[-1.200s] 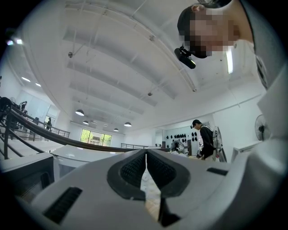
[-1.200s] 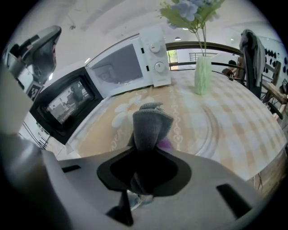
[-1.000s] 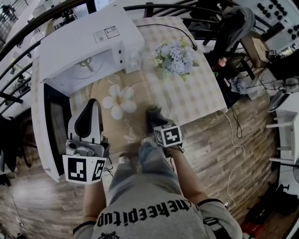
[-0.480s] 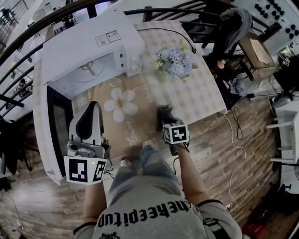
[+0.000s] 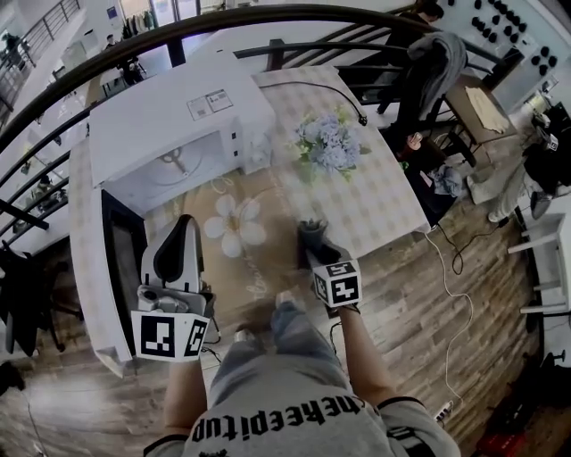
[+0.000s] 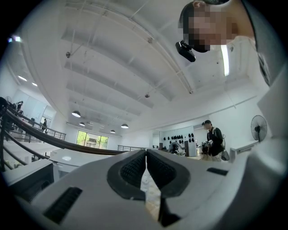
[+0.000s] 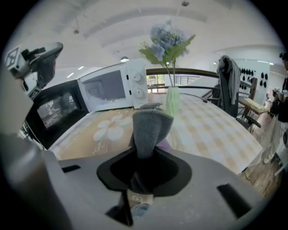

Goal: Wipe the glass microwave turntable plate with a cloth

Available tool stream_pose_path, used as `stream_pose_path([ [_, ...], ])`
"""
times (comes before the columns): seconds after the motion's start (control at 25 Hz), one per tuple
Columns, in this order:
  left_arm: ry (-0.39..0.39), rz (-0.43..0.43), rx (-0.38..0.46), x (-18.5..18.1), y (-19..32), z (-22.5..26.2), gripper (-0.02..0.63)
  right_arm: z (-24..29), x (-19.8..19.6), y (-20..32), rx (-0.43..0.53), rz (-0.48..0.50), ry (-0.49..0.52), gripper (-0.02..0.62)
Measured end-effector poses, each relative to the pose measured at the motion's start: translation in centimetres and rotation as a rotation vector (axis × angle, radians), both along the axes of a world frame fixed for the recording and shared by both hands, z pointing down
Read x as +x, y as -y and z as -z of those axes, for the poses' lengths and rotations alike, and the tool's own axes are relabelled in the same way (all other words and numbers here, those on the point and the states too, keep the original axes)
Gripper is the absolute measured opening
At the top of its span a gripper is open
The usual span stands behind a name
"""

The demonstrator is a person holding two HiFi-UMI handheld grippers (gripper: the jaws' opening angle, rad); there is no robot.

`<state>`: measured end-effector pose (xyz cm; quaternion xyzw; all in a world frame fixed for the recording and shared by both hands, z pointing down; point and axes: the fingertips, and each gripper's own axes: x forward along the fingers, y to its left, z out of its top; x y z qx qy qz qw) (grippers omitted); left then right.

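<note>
My right gripper hangs over the near part of the table, shut on a grey cloth that stands up out of its jaws. My left gripper is held at the table's left, beside the open microwave door. Its tips point up at the ceiling, and its ribbed pads are pressed together with nothing between them. The white microwave stands open; only its roller ring shows inside. On the beige flower mat I cannot clearly make out the glass plate.
A vase of blue flowers stands right of the microwave on the checked tablecloth. A black cable crosses the far side of the table. A chair draped with a jacket stands off the table's right corner, and a railing runs behind.
The head view has shifted a little. My right gripper with the cloth has drifted slightly right and toward me. The left gripper holds about the same pose.
</note>
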<state>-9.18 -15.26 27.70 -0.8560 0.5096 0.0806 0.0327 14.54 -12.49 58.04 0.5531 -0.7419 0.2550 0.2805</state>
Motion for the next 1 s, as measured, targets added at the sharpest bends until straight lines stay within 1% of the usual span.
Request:
stream_pose_path([
  [0.16, 0.0, -0.001, 0.008, -0.6, 0.0, 0.3, 0.012, 3.0, -1.3, 0.0, 0.127, 0.02, -0.019, 0.098],
  [0.32, -0.001, -0.009, 0.017, -1.0, -0.2, 0.6, 0.012, 6.0, -1.8, 0.0, 0.229, -0.006, -0.028, 0.098],
  [0.52, -0.006, -0.024, 0.026, -1.2, -0.4, 1.2, 0.012, 10.4, -2.3, 0.0, 0.362, -0.032, -0.007, 0.101],
  [0.72, -0.011, -0.038, 0.035, -1.3, -0.7, 1.5, 0.011, 14.0, -2.4, -0.2, 0.458, -0.053, 0.004, 0.103],
  [1.0, -0.016, -0.042, 0.048, -1.8, -1.1, 2.2, 0.012, 18.2, -2.5, -0.7, 0.562, -0.078, 0.034, 0.103],
])
